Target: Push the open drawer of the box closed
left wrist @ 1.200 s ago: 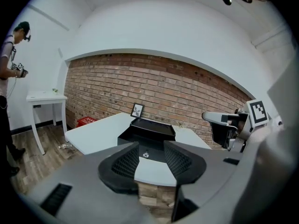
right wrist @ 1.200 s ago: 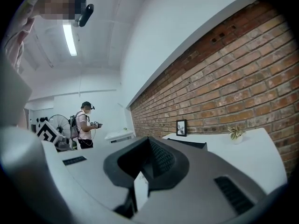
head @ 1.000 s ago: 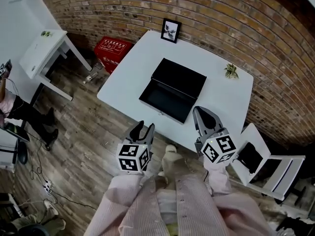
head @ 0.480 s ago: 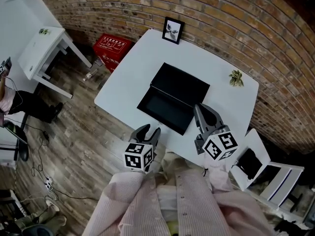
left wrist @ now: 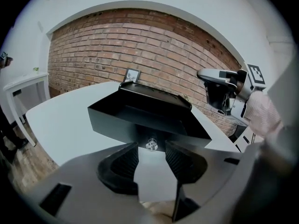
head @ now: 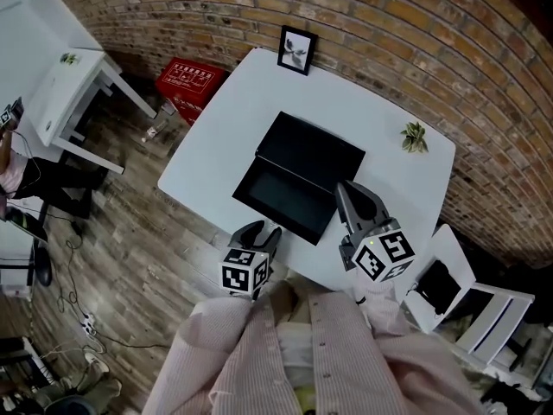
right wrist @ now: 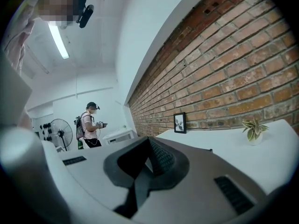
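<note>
Now the drawer is still pulled out of the black box, its open tray facing the lower edge of the head view, at the middle of the white table. Its small clear knob sits dead centre in the left gripper view, just beyond the jaw tips. The left gripper is at the table's near edge, just below the drawer front, and its jaws are opening, with only bare table between them. I judge that it is lining up on the drawer front and that the push has not begun.

The right gripper has its jaws together on nothing. In the head view it is beside the drawer's lower-right corner.

A second ago the left gripper was lower in the frame, over the wooden floor and clear of the table. It has since closed in on the drawer front with its jaws widening. The drawer looks as far out as before, and the right gripper has kept its place beside it.
</note>
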{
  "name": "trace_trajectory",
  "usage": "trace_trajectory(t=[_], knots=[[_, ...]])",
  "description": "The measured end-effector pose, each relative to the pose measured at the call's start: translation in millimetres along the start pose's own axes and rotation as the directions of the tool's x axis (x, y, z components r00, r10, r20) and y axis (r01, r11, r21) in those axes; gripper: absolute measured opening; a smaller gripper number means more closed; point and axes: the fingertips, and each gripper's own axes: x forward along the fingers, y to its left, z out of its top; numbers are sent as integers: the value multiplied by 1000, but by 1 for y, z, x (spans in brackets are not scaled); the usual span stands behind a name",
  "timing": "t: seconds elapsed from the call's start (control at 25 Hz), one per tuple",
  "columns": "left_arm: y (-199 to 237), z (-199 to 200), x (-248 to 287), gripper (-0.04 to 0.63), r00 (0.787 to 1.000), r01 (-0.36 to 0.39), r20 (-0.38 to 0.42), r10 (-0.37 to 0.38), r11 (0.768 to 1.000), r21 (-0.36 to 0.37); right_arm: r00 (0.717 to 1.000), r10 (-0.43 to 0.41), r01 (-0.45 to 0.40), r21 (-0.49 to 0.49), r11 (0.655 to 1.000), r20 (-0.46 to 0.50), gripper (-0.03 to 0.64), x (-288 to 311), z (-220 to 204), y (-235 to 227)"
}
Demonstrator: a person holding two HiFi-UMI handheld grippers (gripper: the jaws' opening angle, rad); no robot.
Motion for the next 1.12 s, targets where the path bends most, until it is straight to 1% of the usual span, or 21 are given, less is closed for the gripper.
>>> trace_trajectory(t=[0.4,0.52,0.6,0.76,1.12], knots=[[-3,-5,10,147,997,54,-56,-54,998,10,1000,-11,10,-13,1000,-28,3,5,-10,6],[-2,-9,12,86,995,55,-91,-51,998,41,999,-25,25,-8,1000,-28,3,4,-10,7],[-3,-7,14,72,993,67,-99,-61,996,56,999,-38,38,-5,999,-26,3,4,-9,6],[-2,-7,14,67,990,88,-113,-80,994,65,998,-64,65,5,998,-22,3,3,-9,4],[-3,-7,15,60,988,95,-134,-82,991,94,995,-101,101,16,995,-18,3,-5,-12,-3]])
